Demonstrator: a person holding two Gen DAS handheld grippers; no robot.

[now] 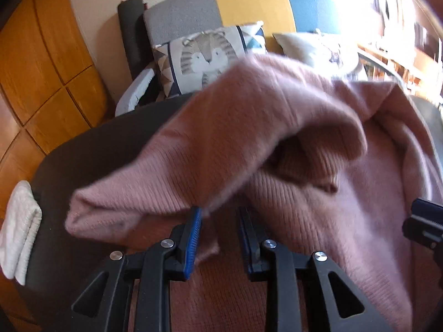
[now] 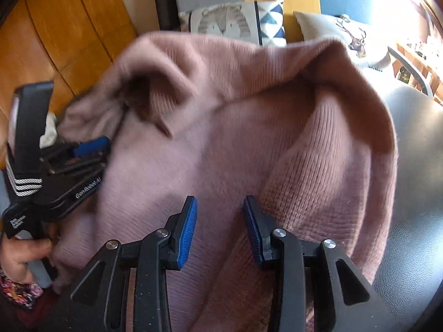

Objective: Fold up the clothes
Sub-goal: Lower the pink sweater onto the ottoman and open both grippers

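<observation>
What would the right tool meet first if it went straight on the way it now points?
Most likely the pink sweater: the right tool, jaws apart and empty, looks straight onto its knit surface, though depth is hard to judge.

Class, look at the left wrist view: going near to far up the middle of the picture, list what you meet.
left gripper → pink knit sweater → lion-print cushion → sofa backrest with grey, yellow and blue panels
</observation>
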